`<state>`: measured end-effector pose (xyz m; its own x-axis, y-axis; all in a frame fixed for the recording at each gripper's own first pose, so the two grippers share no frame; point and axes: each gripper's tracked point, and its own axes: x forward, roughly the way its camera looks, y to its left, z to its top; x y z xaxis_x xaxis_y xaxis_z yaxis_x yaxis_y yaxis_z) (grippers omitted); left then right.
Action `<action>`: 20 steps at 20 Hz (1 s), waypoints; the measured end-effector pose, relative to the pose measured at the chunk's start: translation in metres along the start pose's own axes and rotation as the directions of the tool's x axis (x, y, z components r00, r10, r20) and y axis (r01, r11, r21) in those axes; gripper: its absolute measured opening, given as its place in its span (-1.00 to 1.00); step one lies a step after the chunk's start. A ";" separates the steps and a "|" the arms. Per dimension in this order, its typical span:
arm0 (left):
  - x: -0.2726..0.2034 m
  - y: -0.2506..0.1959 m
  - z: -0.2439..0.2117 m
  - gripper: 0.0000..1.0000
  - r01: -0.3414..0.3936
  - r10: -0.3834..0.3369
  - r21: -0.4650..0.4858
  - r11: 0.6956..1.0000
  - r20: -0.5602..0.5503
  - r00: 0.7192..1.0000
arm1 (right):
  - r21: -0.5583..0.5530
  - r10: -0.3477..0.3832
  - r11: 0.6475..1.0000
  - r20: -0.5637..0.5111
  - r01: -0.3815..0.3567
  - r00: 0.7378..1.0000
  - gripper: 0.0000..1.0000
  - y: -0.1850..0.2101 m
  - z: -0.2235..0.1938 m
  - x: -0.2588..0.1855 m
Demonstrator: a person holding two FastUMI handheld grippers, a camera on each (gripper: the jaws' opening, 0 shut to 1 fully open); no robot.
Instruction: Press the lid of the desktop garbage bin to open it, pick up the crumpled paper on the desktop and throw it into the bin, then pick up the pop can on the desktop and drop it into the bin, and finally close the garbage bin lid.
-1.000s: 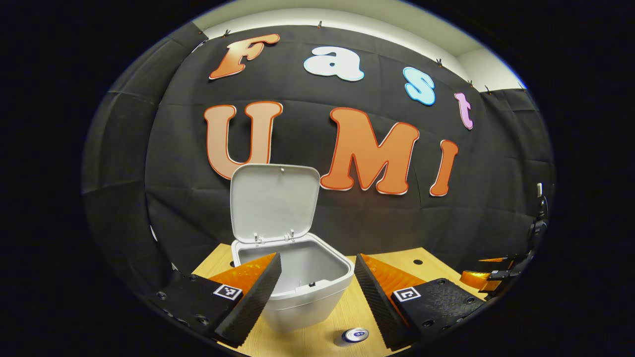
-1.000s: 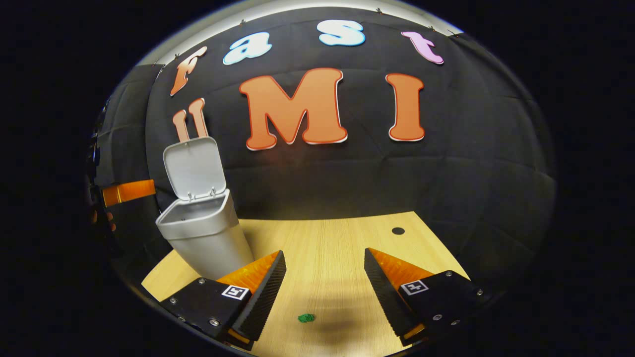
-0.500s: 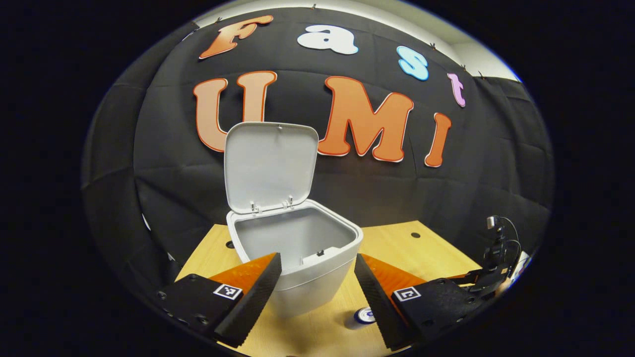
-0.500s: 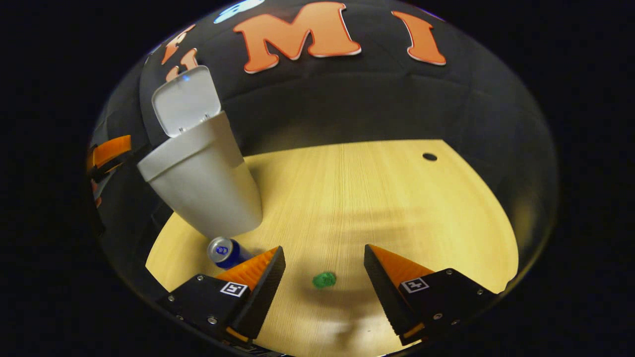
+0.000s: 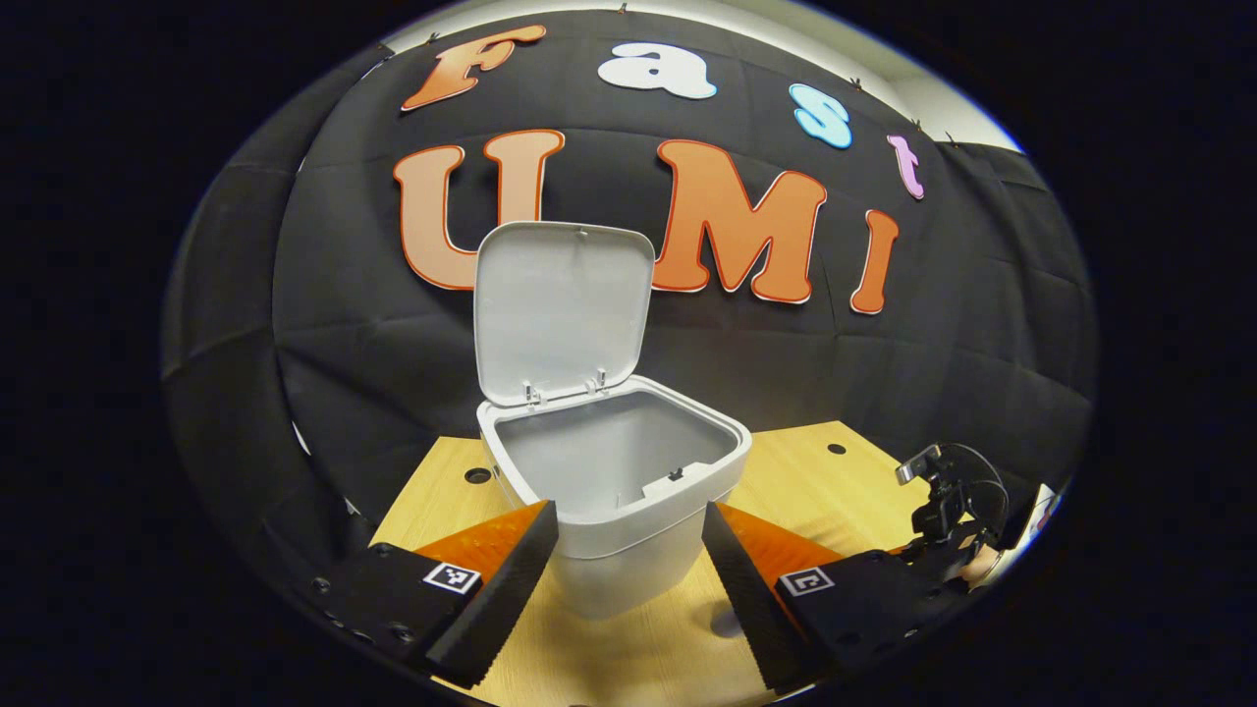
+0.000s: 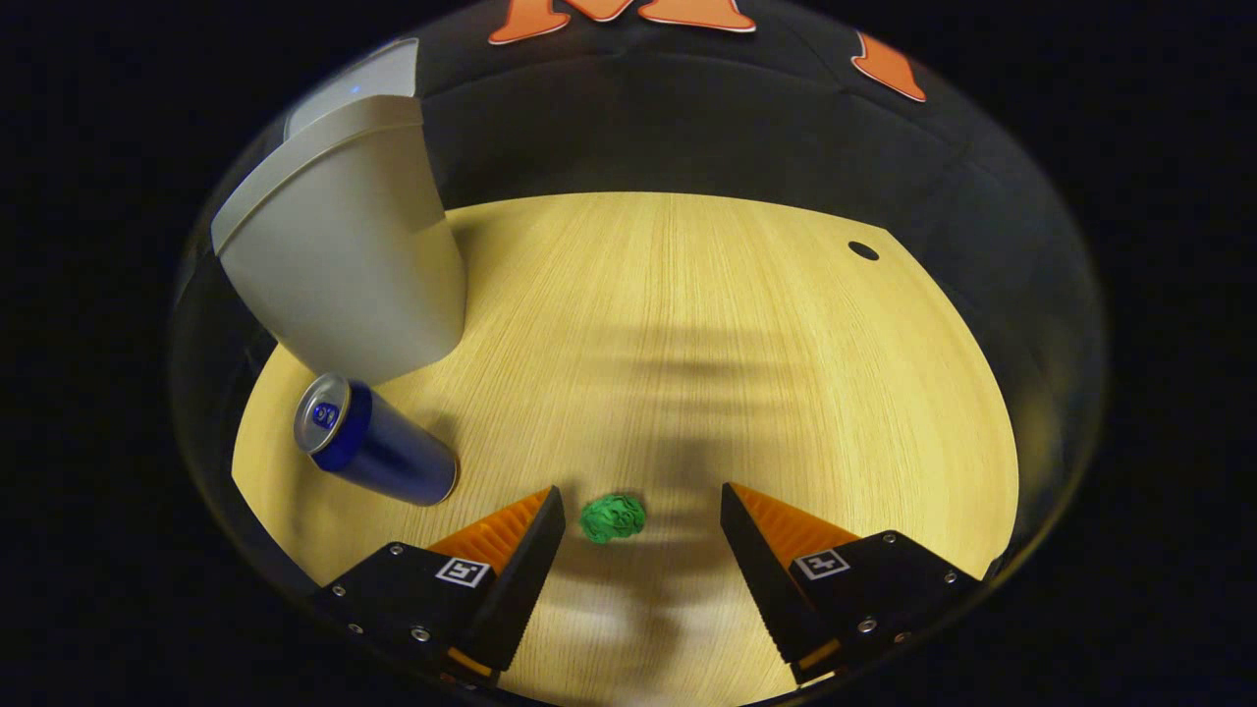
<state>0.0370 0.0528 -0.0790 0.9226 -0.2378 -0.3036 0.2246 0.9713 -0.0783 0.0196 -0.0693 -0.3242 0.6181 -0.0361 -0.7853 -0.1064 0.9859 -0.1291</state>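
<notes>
Currently, by entry
Right gripper (image 6: 643, 511): jaws spread wide, holding nothing, angled down at the wooden desktop (image 6: 707, 314)
Crumpled paper (image 6: 612, 517): green wad on the desktop between the two fingers, nearer the left one, touching neither
Pop can (image 6: 373, 456): blue, standing just beside the bin's base
Garbage bin (image 5: 614, 491): grey, lid (image 5: 562, 309) raised upright
Left gripper (image 5: 628, 550): jaws wide, empty, bin just ahead

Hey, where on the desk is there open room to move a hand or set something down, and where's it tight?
The widest bare patch of desk runs from the bin across to the small hole. It is crowded at the near left, where the pop can stands by the bin's base, and between the right gripper fingers, where the crumpled paper lies.
</notes>
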 end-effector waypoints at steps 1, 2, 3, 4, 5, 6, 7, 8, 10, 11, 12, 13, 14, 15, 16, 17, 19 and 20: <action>-0.001 0.000 0.003 0.89 0.011 -0.011 -0.015 1.000 0.008 1.000 | -0.009 0.006 1.000 -0.008 -0.006 1.000 0.92 0.001 0.000 0.000; -0.001 0.001 0.004 0.89 0.017 -0.017 -0.027 0.999 0.009 1.000 | -0.019 0.010 1.000 -0.017 -0.011 1.000 0.91 0.002 0.000 0.000; -0.001 0.004 0.002 0.89 0.017 -0.017 -0.035 0.999 0.004 1.000 | -0.029 0.005 1.000 -0.030 -0.005 1.000 0.83 0.003 -0.002 0.002; -0.001 0.008 0.002 0.89 0.013 -0.013 -0.039 0.999 0.003 1.000 | -0.034 0.005 0.999 -0.033 -0.006 0.999 0.79 0.006 -0.002 0.001; -0.002 0.011 0.002 0.89 0.010 -0.010 -0.040 0.999 0.005 1.000 | -0.032 0.007 0.999 -0.040 -0.009 0.999 0.66 0.008 -0.002 0.001; -0.003 0.014 0.002 0.89 0.010 -0.010 -0.043 0.999 0.005 1.000 | -0.031 0.003 1.000 -0.049 -0.005 0.999 0.42 0.008 -0.003 0.001; -0.005 0.018 0.002 0.89 0.011 -0.011 -0.049 0.999 0.006 1.000 | -0.035 0.004 0.999 -0.060 -0.006 0.998 0.52 0.011 -0.006 0.001; -0.006 0.021 0.002 0.88 0.009 -0.009 -0.056 0.998 0.007 1.000 | -0.042 -0.003 0.999 -0.075 -0.001 0.997 0.43 0.011 -0.008 0.001; -0.006 0.026 0.002 0.89 0.006 -0.005 -0.064 0.998 0.007 1.000 | -0.052 -0.005 0.999 -0.091 0.001 0.996 0.31 0.013 0.002 -0.004; -0.006 0.030 0.003 0.89 0.001 0.000 -0.067 0.998 0.006 1.000 | -0.052 -0.004 0.999 -0.098 -0.001 0.995 0.19 0.014 0.006 -0.007; -0.006 0.032 0.001 0.89 -0.001 0.001 -0.069 0.998 0.005 1.000 | -0.052 -0.001 0.999 -0.101 -0.004 0.995 0.12 0.015 0.013 -0.009; -0.007 0.033 0.001 0.89 -0.001 0.001 -0.073 0.997 0.004 1.000 | -0.054 0.013 0.998 -0.109 -0.019 0.994 -0.03 0.018 0.020 -0.012; -0.008 0.034 0.001 0.89 0.002 -0.002 -0.078 0.997 0.005 1.000 | -0.052 0.022 0.998 -0.121 -0.029 0.992 -0.11 0.020 0.018 -0.013; -0.010 0.034 0.001 0.89 0.005 -0.004 -0.085 0.996 0.006 1.000 | -0.054 0.023 0.998 -0.122 -0.030 0.992 -0.24 0.022 0.014 -0.010; -0.010 0.034 -0.001 0.89 0.006 -0.006 -0.091 0.996 0.003 1.000 | -0.060 0.022 0.998 -0.116 -0.029 0.993 -0.29 0.025 0.015 -0.010; -0.010 0.034 -0.001 0.89 0.006 -0.006 -0.095 0.995 0.000 1.000 | -0.065 0.020 0.998 -0.111 -0.027 0.994 -0.46 0.028 0.017 -0.011; -0.010 0.036 -0.003 0.89 0.006 -0.006 -0.099 0.995 -0.004 1.000 | -0.072 0.014 0.997 -0.113 -0.022 0.994 -0.77 0.030 0.016 -0.011; -0.011 0.036 -0.005 0.89 0.006 -0.006 -0.102 0.995 -0.006 1.000 | -0.076 0.012 0.997 -0.110 -0.020 0.994 -0.81 0.030 0.017 -0.012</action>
<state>0.0331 0.0904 -0.0827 0.9192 -0.2441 -0.3090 0.1967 0.9644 -0.1765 0.0221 -0.0363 -0.3087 0.5271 -0.0421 -0.8488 -0.1780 0.9711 -0.1588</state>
